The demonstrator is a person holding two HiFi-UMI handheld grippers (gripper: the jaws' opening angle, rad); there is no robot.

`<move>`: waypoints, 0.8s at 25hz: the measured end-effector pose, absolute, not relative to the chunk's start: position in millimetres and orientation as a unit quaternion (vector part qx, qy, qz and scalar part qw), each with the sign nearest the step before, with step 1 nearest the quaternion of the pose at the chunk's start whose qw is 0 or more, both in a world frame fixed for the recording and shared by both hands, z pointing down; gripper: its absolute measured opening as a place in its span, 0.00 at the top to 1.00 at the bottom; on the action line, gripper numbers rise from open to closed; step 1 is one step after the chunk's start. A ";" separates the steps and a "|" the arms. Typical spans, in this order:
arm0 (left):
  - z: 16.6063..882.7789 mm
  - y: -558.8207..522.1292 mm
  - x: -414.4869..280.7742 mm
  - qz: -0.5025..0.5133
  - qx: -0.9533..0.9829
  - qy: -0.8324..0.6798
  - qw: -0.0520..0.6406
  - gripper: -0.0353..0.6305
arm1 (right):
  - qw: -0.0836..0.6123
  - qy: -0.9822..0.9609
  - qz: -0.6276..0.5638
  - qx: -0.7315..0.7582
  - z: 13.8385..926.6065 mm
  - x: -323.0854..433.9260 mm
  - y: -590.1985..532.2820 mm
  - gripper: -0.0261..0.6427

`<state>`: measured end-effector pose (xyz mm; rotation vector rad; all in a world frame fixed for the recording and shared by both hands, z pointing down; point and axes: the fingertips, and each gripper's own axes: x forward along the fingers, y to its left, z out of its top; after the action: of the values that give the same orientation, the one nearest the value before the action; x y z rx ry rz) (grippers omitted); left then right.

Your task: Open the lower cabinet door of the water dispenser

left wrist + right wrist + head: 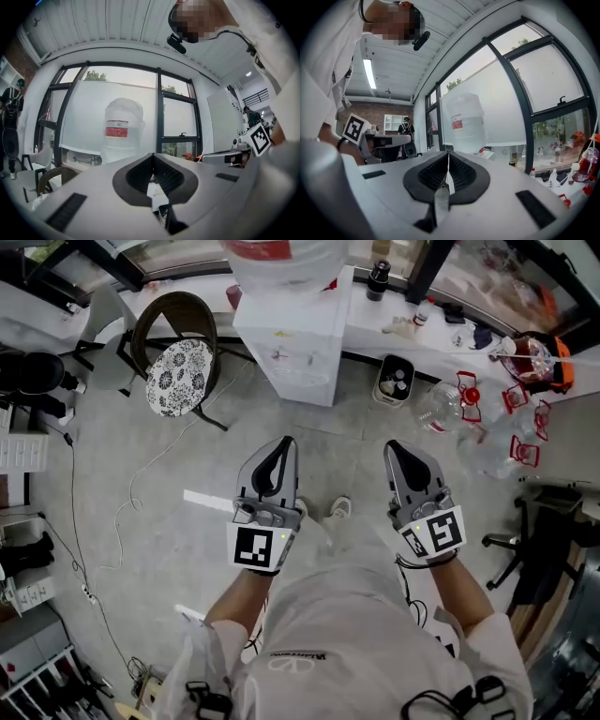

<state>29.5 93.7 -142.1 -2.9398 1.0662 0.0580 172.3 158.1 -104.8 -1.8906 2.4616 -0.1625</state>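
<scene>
The white water dispenser (292,343) stands ahead on the grey floor, carrying a large clear bottle (286,257) with a red label. Its front face (302,382) is seen steeply from above, and the lower door shows no gap. Both grippers are held level and side by side, well short of the dispenser. The left gripper (284,442) is shut and empty, as is the right gripper (396,448). In the left gripper view the left gripper's (152,155) tips meet below the bottle (123,129). The right gripper view shows the right gripper (448,152) shut, with the bottle (465,124) ahead.
A wicker chair with a patterned cushion (178,376) stands left of the dispenser. A small bin (394,381) and several empty bottles (469,401) lie to its right. A cable (131,512) and a white strip (208,502) lie on the floor. A person (10,122) stands far left.
</scene>
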 end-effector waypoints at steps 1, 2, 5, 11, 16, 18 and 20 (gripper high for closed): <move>-130.7 89.9 34.3 0.015 -0.941 0.339 0.005 0.94 | 0.017 0.792 -0.054 -0.607 -94.8 175.0 151.7 0.94; -116.6 84.7 38.6 0.010 -0.941 0.339 0.001 0.94 | 0.017 0.793 -0.056 -0.607 -84.2 177.3 144.8 0.94; -67.3 62.5 47.6 0.003 -0.938 0.346 -0.012 0.94 | 0.024 0.795 -0.055 -0.604 -47.2 180.5 121.1 0.94; 57.4 12.5 66.8 0.011 -0.942 0.334 0.002 0.94 | 0.042 0.793 -0.032 -0.607 67.5 194.0 64.6 0.94; 179.1 -29.2 84.0 0.020 -0.949 0.315 0.016 0.94 | 0.048 0.789 -0.020 -0.613 189.9 210.2 12.8 0.94; 229.6 -40.8 90.9 0.021 -0.951 0.309 0.014 0.94 | 0.047 0.791 -0.018 -0.609 238.4 213.3 -2.4 0.94; 276.7 -48.0 96.0 0.017 -0.952 0.304 0.013 0.94 | 0.044 0.794 -0.019 -0.606 284.6 215.1 -12.0 0.94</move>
<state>96.0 -48.0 276.7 -2.9677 0.9477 0.0539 215.1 -12.0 284.6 -1.8518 2.4280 -0.0584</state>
